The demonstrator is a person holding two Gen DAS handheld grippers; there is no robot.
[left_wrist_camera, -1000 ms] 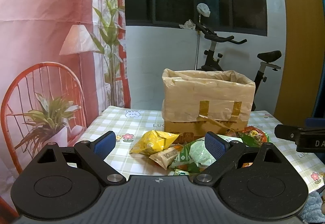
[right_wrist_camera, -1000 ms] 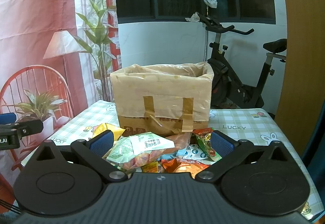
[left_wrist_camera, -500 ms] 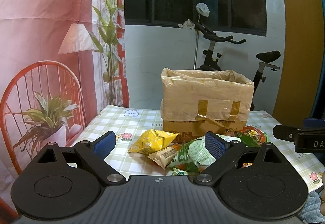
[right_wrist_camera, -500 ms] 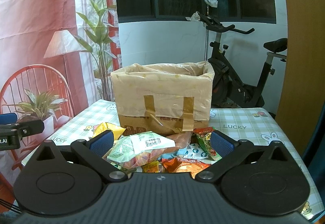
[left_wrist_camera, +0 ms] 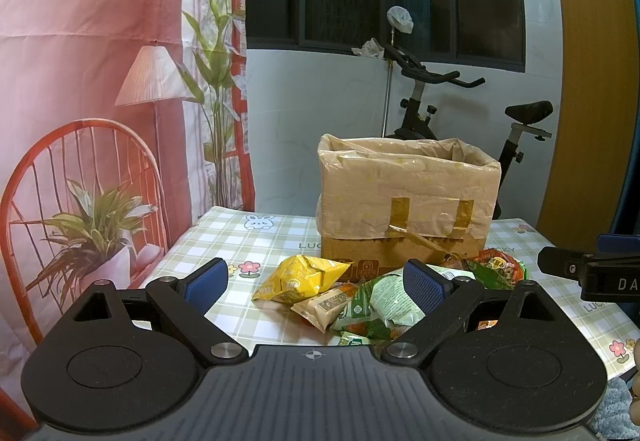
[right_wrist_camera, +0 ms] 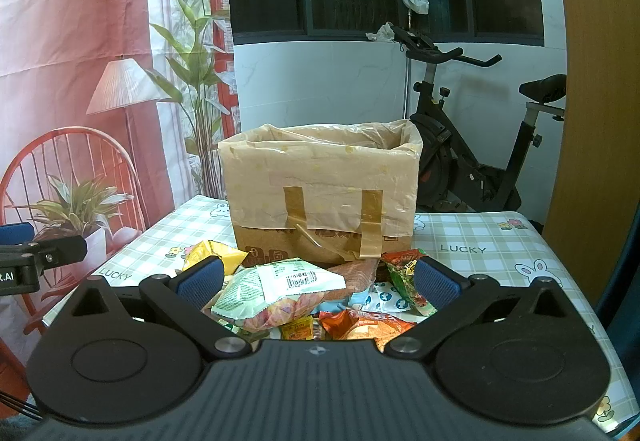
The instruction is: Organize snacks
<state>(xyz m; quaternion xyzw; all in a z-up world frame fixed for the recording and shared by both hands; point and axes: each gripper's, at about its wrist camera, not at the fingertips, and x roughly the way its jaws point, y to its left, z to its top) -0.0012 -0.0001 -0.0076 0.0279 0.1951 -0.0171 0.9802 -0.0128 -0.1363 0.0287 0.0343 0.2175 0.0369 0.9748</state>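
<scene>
A heap of snack packets lies on the checked tablecloth in front of a cardboard box (left_wrist_camera: pixel 408 197) (right_wrist_camera: pixel 320 185) lined with a plastic bag and open at the top. In the left wrist view a yellow packet (left_wrist_camera: pixel 300 277) and a green-white packet (left_wrist_camera: pixel 384 301) lie near my left gripper (left_wrist_camera: pixel 316 281), which is open, hovering before the heap with nothing in it. In the right wrist view a green-white packet with a barcode label (right_wrist_camera: pixel 280 289) and a red-green packet (right_wrist_camera: pixel 404 277) sit between the fingers' line of my right gripper (right_wrist_camera: pixel 316 281), also open and holding nothing.
The table (right_wrist_camera: pixel 480 241) carries a checked cloth with rabbit and flower prints. An exercise bike (right_wrist_camera: pixel 472 145) stands behind it. A printed backdrop with a chair and plants (left_wrist_camera: pixel 80 161) hangs at the left. A wooden panel (left_wrist_camera: pixel 580 81) rises at the right.
Both grippers have drifted only slightly; the view in the left wrist camera shifted a little. The packets and box have not moved.
</scene>
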